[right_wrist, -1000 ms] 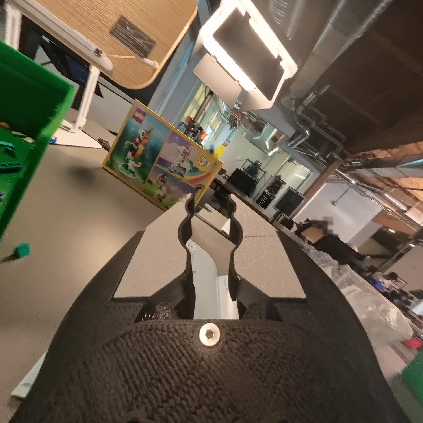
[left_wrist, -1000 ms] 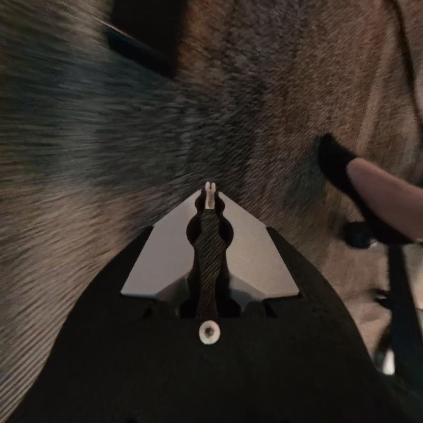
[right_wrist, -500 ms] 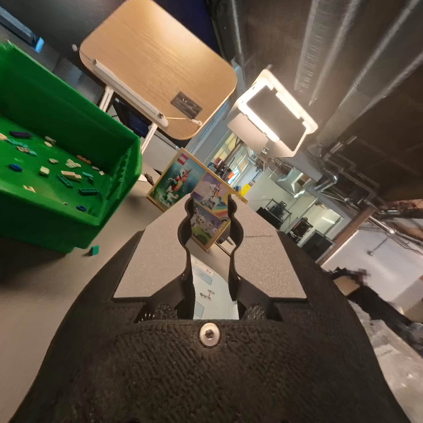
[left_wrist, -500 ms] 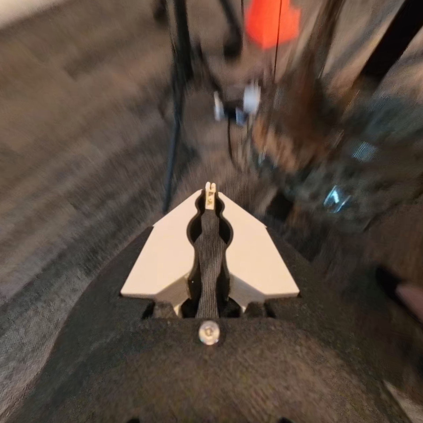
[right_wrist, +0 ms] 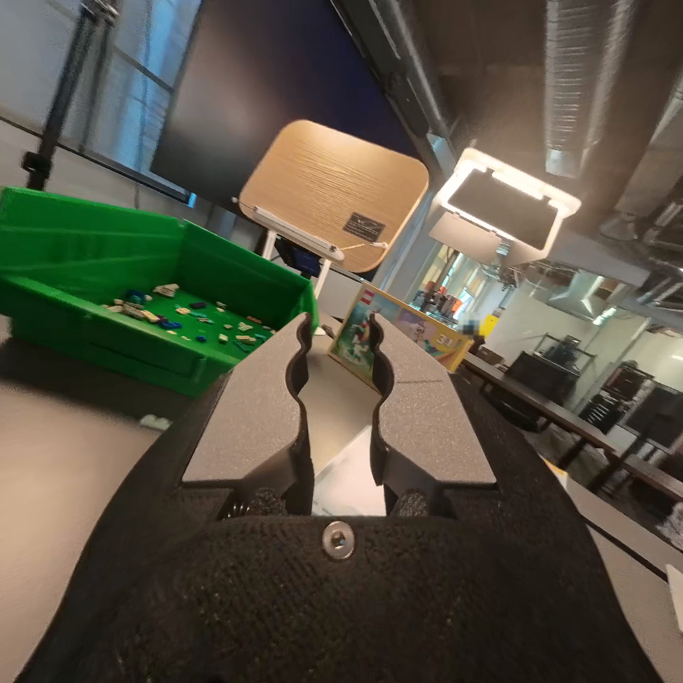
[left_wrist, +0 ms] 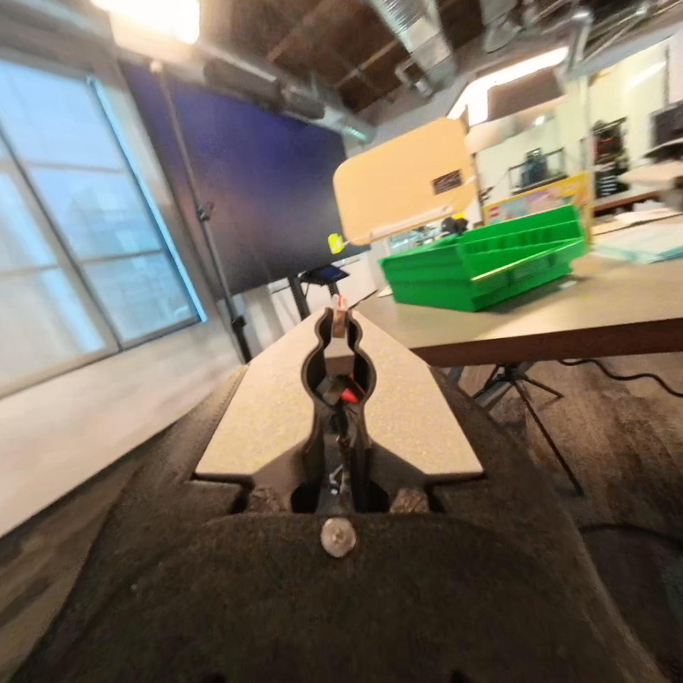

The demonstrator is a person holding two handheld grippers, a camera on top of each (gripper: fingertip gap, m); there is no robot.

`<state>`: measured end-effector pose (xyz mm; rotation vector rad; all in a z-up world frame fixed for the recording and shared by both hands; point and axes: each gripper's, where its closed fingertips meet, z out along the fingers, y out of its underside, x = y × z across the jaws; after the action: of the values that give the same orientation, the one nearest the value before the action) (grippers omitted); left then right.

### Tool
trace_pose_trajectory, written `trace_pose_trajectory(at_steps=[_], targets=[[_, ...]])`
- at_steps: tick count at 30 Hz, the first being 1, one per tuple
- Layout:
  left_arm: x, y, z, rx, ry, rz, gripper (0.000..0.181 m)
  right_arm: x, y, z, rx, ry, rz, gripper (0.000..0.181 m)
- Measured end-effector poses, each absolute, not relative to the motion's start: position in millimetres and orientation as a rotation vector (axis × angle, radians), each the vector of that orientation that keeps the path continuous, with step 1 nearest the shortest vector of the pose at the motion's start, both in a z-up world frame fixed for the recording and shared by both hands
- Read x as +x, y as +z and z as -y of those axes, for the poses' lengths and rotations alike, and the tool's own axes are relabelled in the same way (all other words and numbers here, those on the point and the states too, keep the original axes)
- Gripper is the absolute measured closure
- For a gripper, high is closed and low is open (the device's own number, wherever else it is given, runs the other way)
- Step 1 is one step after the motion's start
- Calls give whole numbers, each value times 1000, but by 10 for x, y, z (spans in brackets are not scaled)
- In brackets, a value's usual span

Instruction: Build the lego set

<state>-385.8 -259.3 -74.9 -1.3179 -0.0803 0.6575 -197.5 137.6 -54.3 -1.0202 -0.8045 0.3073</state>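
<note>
A: What's the left tool (left_wrist: 339,320) doing?
B: Pinching a small white lego piece (left_wrist: 339,308) at its tips.
A: The right tool (right_wrist: 338,327)?
B: Spread, holding nothing. Loose bricks (right_wrist: 192,319) lie in the green bin (right_wrist: 92,236) at ten o'clock on the surface (right_wrist: 74,443); the lego box (right_wrist: 397,338) stands at one o'clock.

Small white lego piece (left_wrist: 339,303) pinched upright; others (right_wrist: 192,320) in bin.

Both views are motion-blurred and bowed at the edges; a ceiling lamp (right_wrist: 506,207) glares, and window (left_wrist: 74,221) daylight washes out.
</note>
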Motion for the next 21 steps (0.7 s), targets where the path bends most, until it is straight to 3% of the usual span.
trace_pose_trajectory(at_steps=[4,6,10,16,21], targets=[[-3160,-480,2227,-1299,597,-154,174,-1822,-579,-1161,-1012,302,849,151],[-2797,-352,1965,-1273,514,-272,174,-1639,-576,-1165,-1068,312,799,143],[-2129,-189,1374,-1214,373,-545,174,-1013,-249,-1232,-1049,280,676,138],[-1200,-287,219,-1096,302,-989,173,194,-118,-1794,-1130,126,483,139],[-654,-572,-889,-1111,201,-1112,173,370,-390,-2161,-1175,25,561,139]])
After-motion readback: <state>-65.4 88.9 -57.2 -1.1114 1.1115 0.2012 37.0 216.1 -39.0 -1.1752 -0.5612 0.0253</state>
